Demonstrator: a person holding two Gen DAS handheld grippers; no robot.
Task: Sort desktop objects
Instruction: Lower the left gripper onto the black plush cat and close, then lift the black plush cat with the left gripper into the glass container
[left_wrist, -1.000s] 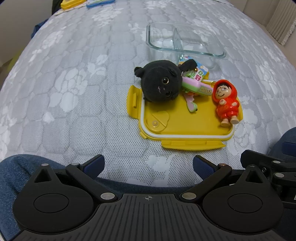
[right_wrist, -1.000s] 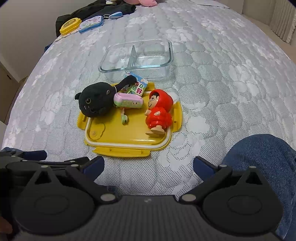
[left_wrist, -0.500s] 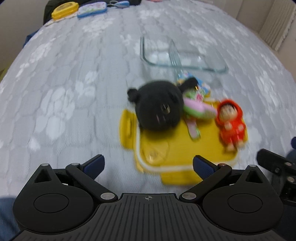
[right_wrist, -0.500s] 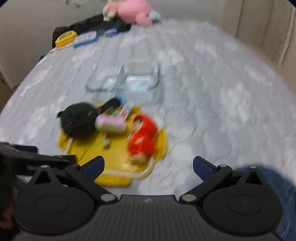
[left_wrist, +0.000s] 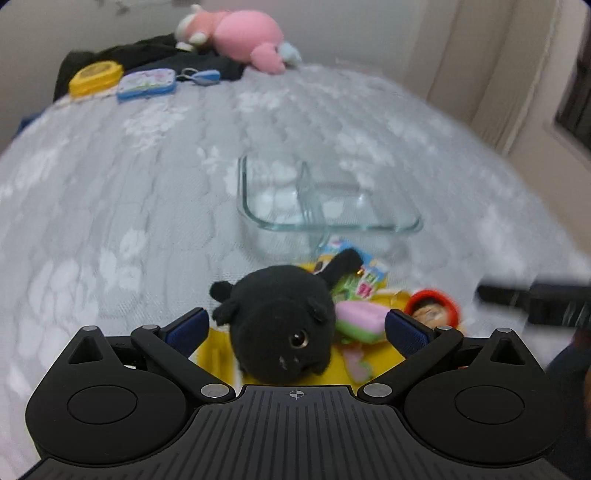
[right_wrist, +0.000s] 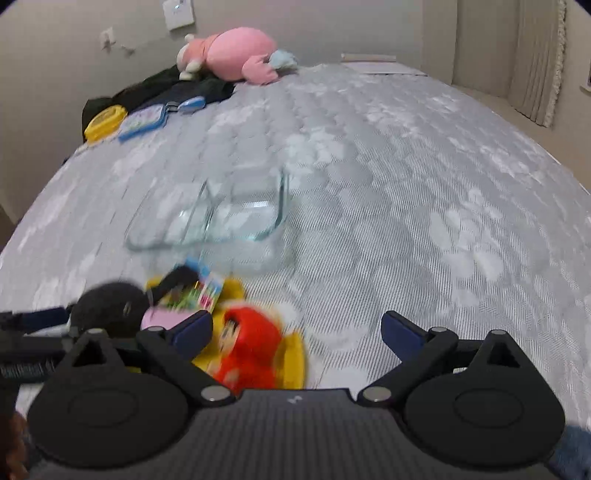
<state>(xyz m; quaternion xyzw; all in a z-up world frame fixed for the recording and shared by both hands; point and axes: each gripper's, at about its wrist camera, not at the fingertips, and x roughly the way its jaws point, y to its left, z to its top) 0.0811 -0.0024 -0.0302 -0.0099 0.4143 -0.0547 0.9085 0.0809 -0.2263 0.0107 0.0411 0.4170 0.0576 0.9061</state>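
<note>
A black plush cat (left_wrist: 280, 317) lies on a yellow lid (left_wrist: 218, 347) with a pink-green toy (left_wrist: 360, 321), a colourful packet (left_wrist: 364, 277) and a red hooded figurine (left_wrist: 432, 306). My left gripper (left_wrist: 295, 328) is open, its fingers either side of the plush cat. My right gripper (right_wrist: 297, 332) is open and empty, with the red figurine (right_wrist: 251, 347) just inside its left finger (right_wrist: 192, 330). A clear divided glass container (left_wrist: 317, 195) sits beyond the lid; it also shows in the right wrist view (right_wrist: 218, 218).
All rests on a grey quilted bed (right_wrist: 406, 184). At the far edge lie a pink plush (right_wrist: 236, 53), dark clothing (right_wrist: 173, 88), a yellow round box (right_wrist: 103, 122) and a blue case (right_wrist: 144, 120). A wall and curtain (right_wrist: 539, 55) stand behind.
Both grippers have moved forward and lower toward the lid. The plush cat now sits between my left fingers, and the red figurine is close to my right gripper's left finger.
</note>
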